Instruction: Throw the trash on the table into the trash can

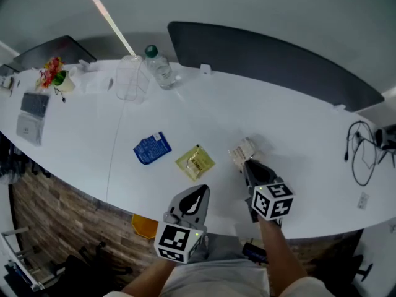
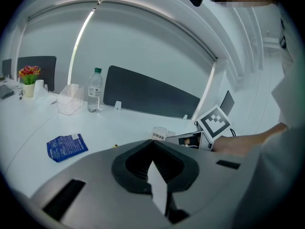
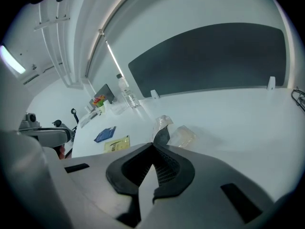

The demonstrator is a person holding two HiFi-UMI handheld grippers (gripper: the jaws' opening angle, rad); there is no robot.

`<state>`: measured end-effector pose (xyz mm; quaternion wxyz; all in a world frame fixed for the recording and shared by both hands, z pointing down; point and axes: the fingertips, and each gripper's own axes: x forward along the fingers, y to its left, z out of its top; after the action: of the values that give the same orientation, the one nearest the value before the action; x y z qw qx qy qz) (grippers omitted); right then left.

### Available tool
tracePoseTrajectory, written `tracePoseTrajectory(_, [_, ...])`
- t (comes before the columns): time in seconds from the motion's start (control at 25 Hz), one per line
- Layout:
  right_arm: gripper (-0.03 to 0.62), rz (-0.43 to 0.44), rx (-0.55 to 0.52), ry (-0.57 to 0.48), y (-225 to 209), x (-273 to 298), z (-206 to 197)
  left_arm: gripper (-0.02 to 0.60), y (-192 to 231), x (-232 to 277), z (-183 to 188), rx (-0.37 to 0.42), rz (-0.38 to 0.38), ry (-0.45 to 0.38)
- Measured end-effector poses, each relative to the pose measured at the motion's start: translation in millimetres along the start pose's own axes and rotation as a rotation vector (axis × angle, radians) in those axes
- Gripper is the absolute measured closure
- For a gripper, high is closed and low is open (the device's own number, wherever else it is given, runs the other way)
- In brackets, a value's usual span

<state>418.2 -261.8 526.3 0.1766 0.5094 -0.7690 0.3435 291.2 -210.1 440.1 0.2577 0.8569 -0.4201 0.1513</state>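
Step in hand: first pickup, as I read it. The right tongs (image 3: 158, 133) are pressed together on an edge of the crumpled clear plastic wrapper (image 1: 242, 148), right of centre in the head view. The wrapper hangs at the tips. I can't tell whether its far end touches the white curved desk (image 1: 297, 166) or is just off it.

The left tongs (image 2: 153, 142) are pressed together too, with nothing between them. They're parked bottom centre of the head view, over the near desk edge, touching nothing.

Left to clear:
- Blue foil packet (image 1: 151, 148), left of centre.
- Yellow sachet (image 1: 195, 163), just right of it, between the blue packet and the wrapper.
- Both lie flat.

Next move:
- Lift the wrapper clear and carry it to the trash can. The can shows in no view, so I can't say which way.
- It's thin film held by one edge, so a fast swing could probably shake it loose. Go slow and keep the tongs closed until over the can.
- The flat packets will likely need a low approach to get a tip under an edge.

Pose:
- Right forearm comes in from the bottom right of the head view, tongs angled down and forward at the desk, marker cube facing up.
- Left forearm comes in from the bottom left, tongs tilted down less steeply, pointing roughly at the yellow sachet.

The clear water bottle with green cap (image 1: 159, 67) and the clear plastic box (image 1: 130, 79) at upper left don't look like trash. Leave them.
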Motion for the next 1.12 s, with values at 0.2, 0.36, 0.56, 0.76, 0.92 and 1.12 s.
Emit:
tracePoseTrajectory(0.2, [0.563,0.045,-0.036,-0.008,25.6,-15.1,6.8,0.581,7.1,-24.5,-0.3,-0.004,0.039,-0.028])
tracePoseTrajectory(0.36, [0.563,0.089,-0.072,-0.01,51.2,-27.9,12.8,0.581,13.3,-46.9,3.2,-0.009,0.073,-0.056])
tracePoseTrajectory(0.56, [0.563,0.154,-0.113,-0.008,87.1,-38.5,21.6,0.581,23.3,-77.8,4.6,-0.015,0.121,-0.071])
tracePoseTrajectory(0.76, [0.563,0.234,-0.159,0.004,129.0,-40.6,25.7,0.581,36.9,-114.3,3.3,-0.029,0.187,-0.098])
tracePoseTrajectory(0.92, [0.563,0.301,-0.192,0.018,163.1,-36.2,25.3,0.581,52.6,-143.1,1.8,-0.052,0.256,-0.122])
tracePoseTrajectory(1.12, [0.563,0.386,-0.248,0.041,206.0,-29.3,20.9,0.581,72.4,-175.2,-3.7,-0.081,0.339,-0.165])
